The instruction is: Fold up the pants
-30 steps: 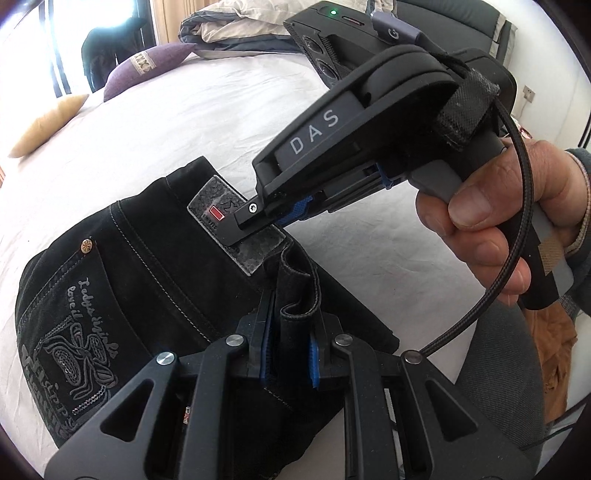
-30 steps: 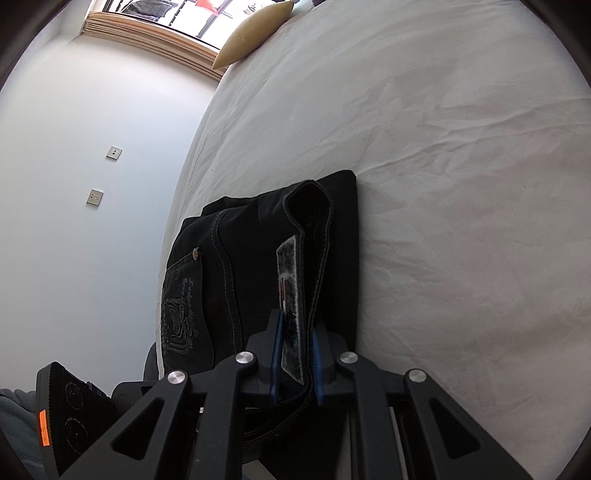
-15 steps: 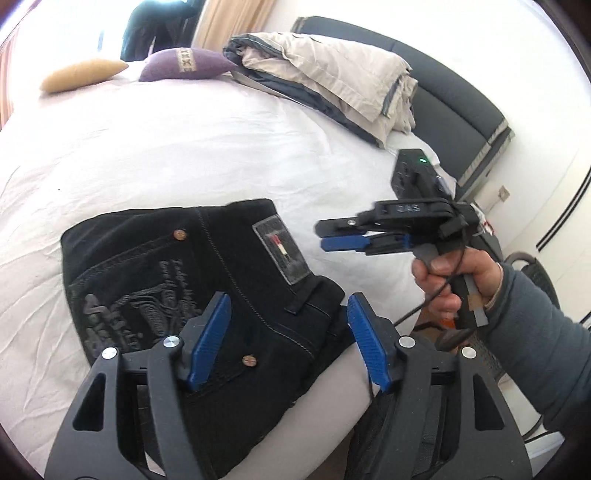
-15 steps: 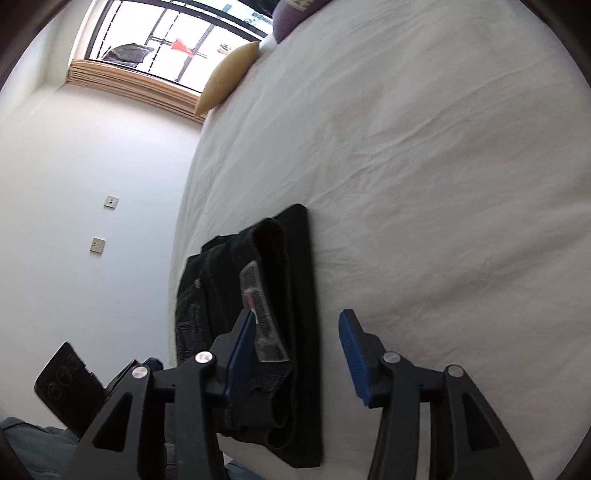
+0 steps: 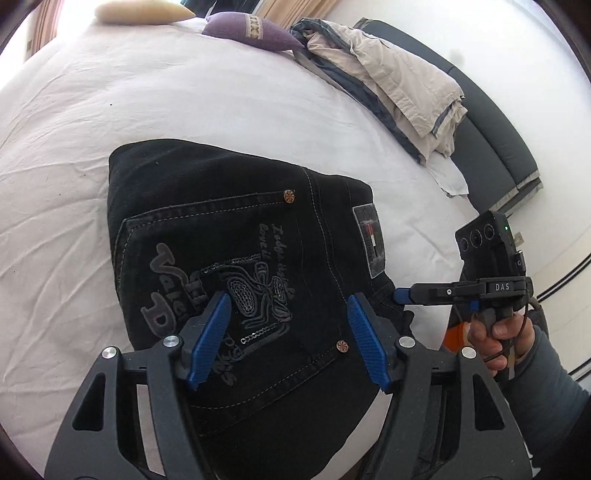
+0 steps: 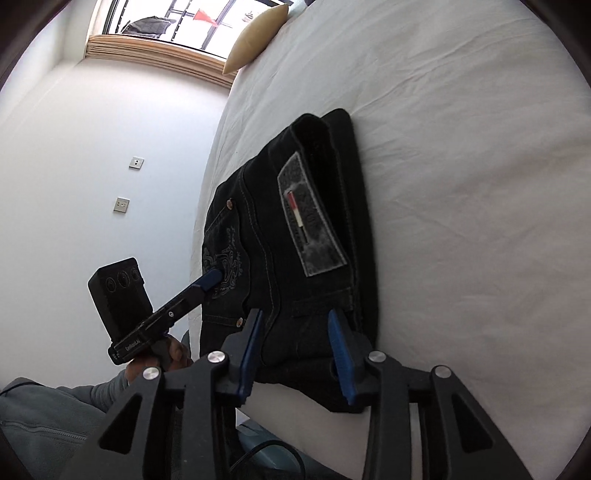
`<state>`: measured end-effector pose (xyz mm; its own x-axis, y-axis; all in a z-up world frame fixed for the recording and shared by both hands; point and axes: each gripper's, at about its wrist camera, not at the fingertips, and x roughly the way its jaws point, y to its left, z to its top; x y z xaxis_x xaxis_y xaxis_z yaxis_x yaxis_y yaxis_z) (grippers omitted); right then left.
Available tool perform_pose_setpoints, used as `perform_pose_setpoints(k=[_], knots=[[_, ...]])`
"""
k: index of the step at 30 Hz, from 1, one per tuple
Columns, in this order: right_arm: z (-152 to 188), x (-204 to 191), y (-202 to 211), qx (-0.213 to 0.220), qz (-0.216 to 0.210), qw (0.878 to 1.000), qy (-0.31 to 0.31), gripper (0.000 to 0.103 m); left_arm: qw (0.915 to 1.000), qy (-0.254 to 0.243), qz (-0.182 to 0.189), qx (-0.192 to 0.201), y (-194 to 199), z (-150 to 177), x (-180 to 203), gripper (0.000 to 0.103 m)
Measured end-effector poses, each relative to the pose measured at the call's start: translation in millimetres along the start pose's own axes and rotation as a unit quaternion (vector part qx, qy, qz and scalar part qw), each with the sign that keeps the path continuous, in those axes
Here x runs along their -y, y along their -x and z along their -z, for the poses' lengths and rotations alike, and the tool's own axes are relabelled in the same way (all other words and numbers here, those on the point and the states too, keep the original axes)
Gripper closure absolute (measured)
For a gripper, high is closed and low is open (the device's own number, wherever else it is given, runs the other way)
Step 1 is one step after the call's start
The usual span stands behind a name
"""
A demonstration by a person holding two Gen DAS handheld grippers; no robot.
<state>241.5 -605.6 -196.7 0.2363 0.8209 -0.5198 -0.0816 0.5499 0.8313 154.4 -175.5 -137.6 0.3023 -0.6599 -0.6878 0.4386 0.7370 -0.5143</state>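
From the left wrist view I am looking down on the pants (image 5: 236, 236), which are lying as a compact dark bundle on the white bed sheet (image 5: 184, 92), back pocket embroidery facing up and the waistband patch (image 5: 369, 238) out at about 3 o'clock. My left gripper (image 5: 288, 339) is hovering over the pocket with its blue pads spread wide and nothing between them. At 3 o'clock my right gripper (image 5: 400, 295) is coming in edge-on beside the waistband; from here I cannot tell how far its jaws are parted. The bundle's near end is running toward 6 o'clock under the gripper frame, so I am judging that it may be overhanging the mattress edge and that any drag toward me could pull the fold apart. Beige bedding (image 5: 391, 74) and a purple pillow (image 5: 251, 31) are sitting well apart at 1 o'clock. In the right wrist view the right gripper (image 6: 295, 354) is showing its jaws released, straddling the near end of the pants (image 6: 280, 236) without pinching it. The left gripper (image 6: 210, 278) is reaching over the pocket at 9 o'clock. I am reading the thick, stacked waistband edge as likely to spring open, and a pad snagging a belt loop could lift the top layer.
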Motion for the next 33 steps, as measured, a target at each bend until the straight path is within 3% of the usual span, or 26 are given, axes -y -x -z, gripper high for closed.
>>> perform_pose_setpoints(k=[1,2,3,6,9,12,15,18,21,23,24,26,30,33], knots=[[2,0,8,0.007,0.013,1.0,0.0,0.053,0.9999,0.005,0.006,0.01,7,-3,-2,0.039],[2,0,17,0.016,0.031,0.999,0.0,0.036,0.9997,0.004,0.003,0.025,16,-6,-3,0.039],[1,-1,25,0.03,0.041,0.999,-0.001,0.034,0.9992,0.002,-0.008,0.039,25,-7,-5,0.039],[-9,-5,40,0.061,0.016,0.998,0.007,0.034,0.9973,0.019,-0.019,0.069,51,-18,-22,0.039],[-29,-23,32,0.066,-0.029,0.997,0.028,0.034,0.9931,0.057,0.054,0.088,66,-58,-41,0.037],[-49,-43,9,0.058,-0.089,0.993,0.048,0.034,0.9859,0.038,0.143,0.078,53,-98,-54,0.034],[-63,-32,-16,0.045,-0.108,0.993,0.023,0.034,0.9851,0.037,0.164,0.038,24,-105,-67,0.034],[-62,-11,-42,0.016,-0.102,0.995,-0.014,0.036,0.9765,0.066,0.205,0.0,4,-71,-92,0.035],[-52,-7,-49,0.004,-0.119,0.993,-0.014,0.036,0.9634,0.088,0.25,0.037,16,-32,-105,0.034],[-45,-6,-49,-0.003,-0.121,0.993,-0.017,0.036,0.957,0.094,0.272,0.035,21,-8,-104,0.034],[-41,-5,-48,-0.007,-0.119,0.993,-0.017,0.036,0.9546,0.085,0.285,0.02,22,3,-98,0.034],[-34,-7,-43,-0.006,-0.113,0.993,-0.015,0.036,0.9579,0.045,0.283,-0.013,24,26,-78,0.034],[-25,-15,-21,0.015,-0.098,0.995,-0.002,0.034,0.9553,-0.046,0.28,-0.084,32,67,-38,0.034],[-27,-13,3,0.05,-0.072,0.996,0.001,0.031,0.9584,-0.063,0.26,-0.099,47,76,-37,0.034]])
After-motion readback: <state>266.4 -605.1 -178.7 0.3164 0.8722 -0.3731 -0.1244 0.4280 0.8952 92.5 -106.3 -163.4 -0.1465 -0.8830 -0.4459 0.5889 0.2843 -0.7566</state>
